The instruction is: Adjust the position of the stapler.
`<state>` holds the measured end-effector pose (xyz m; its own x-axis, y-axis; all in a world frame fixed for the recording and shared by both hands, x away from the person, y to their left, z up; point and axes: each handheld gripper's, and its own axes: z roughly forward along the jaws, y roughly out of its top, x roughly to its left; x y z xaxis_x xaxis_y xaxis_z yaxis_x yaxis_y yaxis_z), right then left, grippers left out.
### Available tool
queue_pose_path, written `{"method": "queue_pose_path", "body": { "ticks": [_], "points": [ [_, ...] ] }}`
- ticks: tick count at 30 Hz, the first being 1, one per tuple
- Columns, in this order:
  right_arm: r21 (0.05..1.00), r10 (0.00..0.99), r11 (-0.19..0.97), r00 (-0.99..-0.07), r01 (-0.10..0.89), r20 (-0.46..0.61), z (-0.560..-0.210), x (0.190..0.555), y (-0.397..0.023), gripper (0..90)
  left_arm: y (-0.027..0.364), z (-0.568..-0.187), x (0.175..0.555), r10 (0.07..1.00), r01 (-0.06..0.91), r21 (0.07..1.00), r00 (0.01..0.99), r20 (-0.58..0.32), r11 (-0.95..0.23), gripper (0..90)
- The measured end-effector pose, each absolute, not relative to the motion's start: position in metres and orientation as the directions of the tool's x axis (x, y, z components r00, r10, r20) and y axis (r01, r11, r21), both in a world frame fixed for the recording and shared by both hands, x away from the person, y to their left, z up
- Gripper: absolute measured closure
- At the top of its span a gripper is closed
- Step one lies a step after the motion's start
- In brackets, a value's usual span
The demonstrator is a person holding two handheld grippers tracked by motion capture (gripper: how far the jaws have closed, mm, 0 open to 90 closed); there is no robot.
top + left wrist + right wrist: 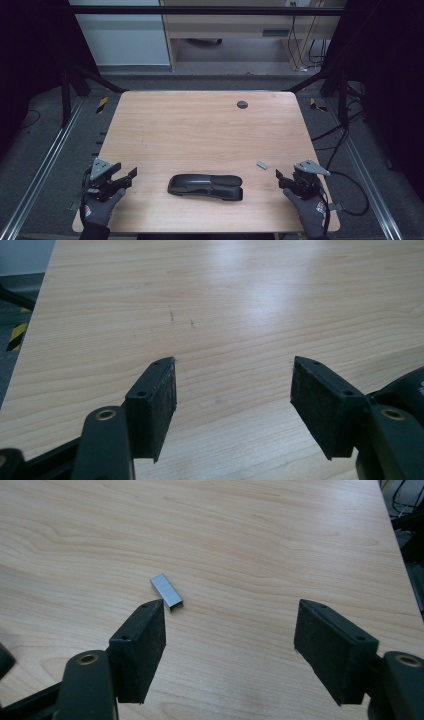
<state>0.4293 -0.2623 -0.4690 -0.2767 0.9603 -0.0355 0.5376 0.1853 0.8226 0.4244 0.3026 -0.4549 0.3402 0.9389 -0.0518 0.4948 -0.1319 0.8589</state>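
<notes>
The stapler (205, 186) lies flat near the table's (200, 130) front edge, its details lost in shadow. Left of it, the left gripper (129, 176) gapes empty. Right of it, the right gripper (281, 179) gapes empty, with the staples (262, 164) just beyond.

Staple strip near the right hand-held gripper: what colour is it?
The staple strip is shiny silver-grey metal, clearest in the right gripper view.

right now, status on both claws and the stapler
Left claw open, empty. Right claw open, empty, beside the staple strip. Black stapler flat between them, untouched. Nothing in the way.
</notes>
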Motion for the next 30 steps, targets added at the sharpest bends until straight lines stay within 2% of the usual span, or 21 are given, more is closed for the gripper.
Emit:
{"method": "queue_pose_path", "body": {
  "ticks": [1, 2, 9, 14, 18, 24, 30],
  "points": [
    [0.82, 0.959, 0.184, -0.283, 0.541, -0.029, -0.469, 0.429, -0.262, 35.2, 0.302, -0.454, 0.424, 0.938, 0.494, 0.86, 0.344, -0.053, -0.132, 34.7],
    [0.812, 0.952, 0.181, -0.305, 0.555, -0.004, -0.468, 0.429, -0.262, 36.5, 0.301, -0.454, 0.423, 0.937, 0.494, 0.859, 0.346, -0.05, -0.137, 34.6],
    [0.807, 0.949, 0.186, -0.315, 0.561, 0.001, -0.469, 0.429, -0.259, 34.5, 0.294, -0.448, 0.419, 0.929, 0.488, 0.859, 0.368, -0.043, -0.154, 33.7],
    [0.809, 0.946, 0.191, -0.324, 0.556, -0.001, -0.469, 0.429, -0.256, 37.5, 0.287, -0.445, 0.417, 0.915, 0.482, 0.858, 0.402, -0.037, -0.177, 31.8],
    [0.821, 0.941, 0.16, -0.336, 0.548, 0.041, -0.467, 0.427, -0.252, 40.6, 0.28, -0.44, 0.415, 0.905, 0.466, 0.861, 0.426, -0.013, -0.207, 30.3],
    [0.845, 0.932, 0.17, -0.36, 0.507, 0.029, -0.47, 0.424, -0.246, 45.0, 0.271, -0.433, 0.413, 0.882, 0.438, 0.868, 0.471, 0.0, -0.234, 29.6],
    [0.838, 0.921, 0.188, -0.388, 0.512, 0.031, -0.472, 0.424, -0.239, 48.5, 0.262, -0.429, 0.412, 0.864, 0.426, 0.868, 0.503, 0.009, -0.256, 30.0]
  ]
}}
